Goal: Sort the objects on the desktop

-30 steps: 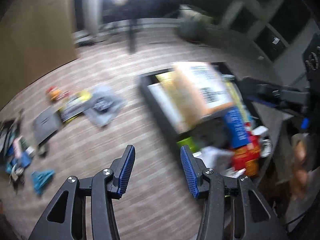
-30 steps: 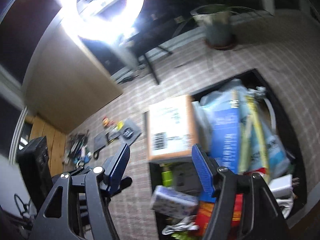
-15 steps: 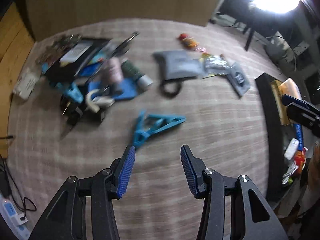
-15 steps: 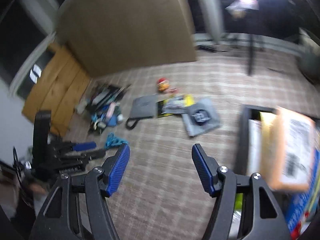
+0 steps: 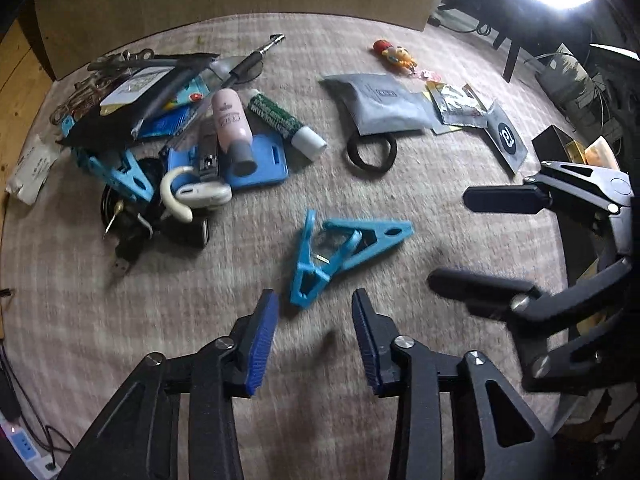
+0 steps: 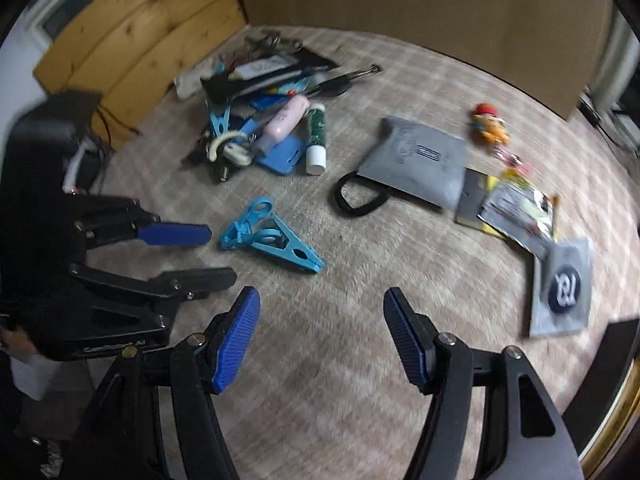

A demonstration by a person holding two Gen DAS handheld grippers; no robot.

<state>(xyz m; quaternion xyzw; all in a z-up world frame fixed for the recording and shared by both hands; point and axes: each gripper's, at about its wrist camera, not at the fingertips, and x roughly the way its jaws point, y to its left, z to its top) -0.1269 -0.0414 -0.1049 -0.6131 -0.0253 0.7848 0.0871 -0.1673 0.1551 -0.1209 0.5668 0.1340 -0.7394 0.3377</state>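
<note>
Left gripper (image 5: pixel 314 306) closing, nothing between — blue clip (image 5: pixel 344 246) just ahead; right gripper (image 6: pixel 320 300) spread wide over bare mat (image 6: pixel 340 360).

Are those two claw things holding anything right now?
No. The left gripper, jaws closing, is just short of the blue clip; the right gripper is open and empty.

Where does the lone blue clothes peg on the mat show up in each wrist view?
Left wrist view: the blue clothes peg lies just below picture centre, right ahead of the left gripper, whose jaws are closing with nothing between them.
Right wrist view: the peg sits left of centre, beside the left gripper.
Shared landmark: the black hair tie under the grey pouch.
</note>
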